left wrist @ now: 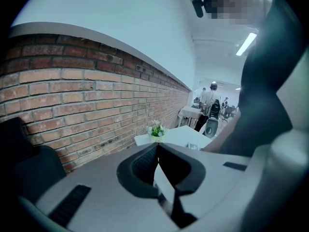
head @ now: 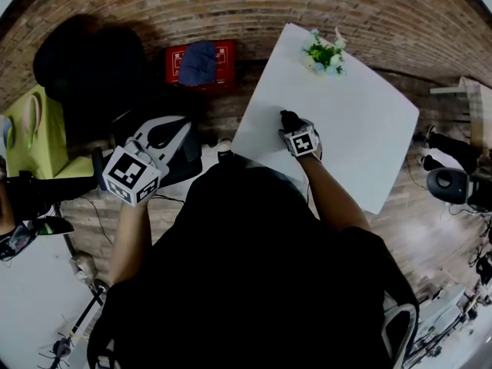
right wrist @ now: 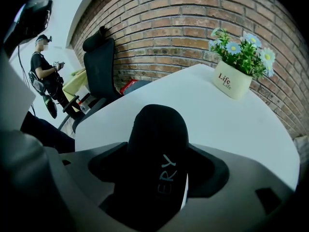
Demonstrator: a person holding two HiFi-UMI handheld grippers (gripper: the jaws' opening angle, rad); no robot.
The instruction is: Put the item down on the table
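Black item held over the white table, not yet released.

The black item (right wrist: 157, 163) is gripped between the jaws of the right gripper (head: 292, 126), which is pointed steeply down at the white table (head: 361, 129), probably so that the item can be set on its lower end. The item fills the gap between the jaws and sticks out beyond their tips; whether it touches the table top cannot be told. The flower pot (right wrist: 234, 81) is well apart. The left gripper (left wrist: 157, 146) is held aside, off the table, its jaws closed on nothing.
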